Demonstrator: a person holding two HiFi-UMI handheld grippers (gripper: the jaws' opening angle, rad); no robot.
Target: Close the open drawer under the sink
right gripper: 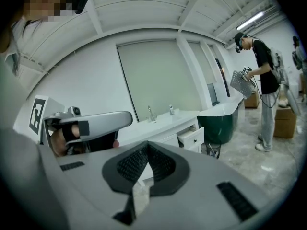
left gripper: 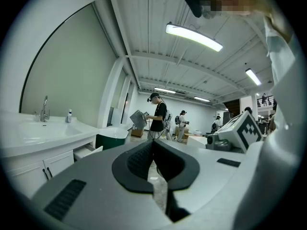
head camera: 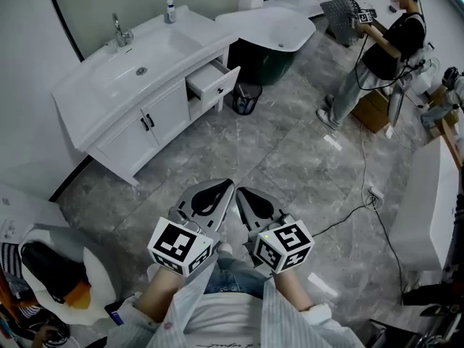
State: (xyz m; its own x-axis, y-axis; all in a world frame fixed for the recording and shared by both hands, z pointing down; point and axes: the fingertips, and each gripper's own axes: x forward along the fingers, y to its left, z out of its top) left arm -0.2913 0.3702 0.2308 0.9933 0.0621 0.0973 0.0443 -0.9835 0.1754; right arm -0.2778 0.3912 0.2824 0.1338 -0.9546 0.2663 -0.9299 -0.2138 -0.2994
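my left gripper (head camera: 226, 187) and right gripper (head camera: 243, 193) both clenched, empty, well apart from open drawer (head camera: 215, 83) under sink (head camera: 134, 67).

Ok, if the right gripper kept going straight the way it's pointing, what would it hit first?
Nothing close: open floor lies ahead of the right gripper. Past that it would probably meet the cabinet under the sink, just left of the open drawer; depth is unclear.

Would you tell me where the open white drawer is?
Head view, upper centre: the open white drawer juts from the white sink cabinet, beside the black wire bin.
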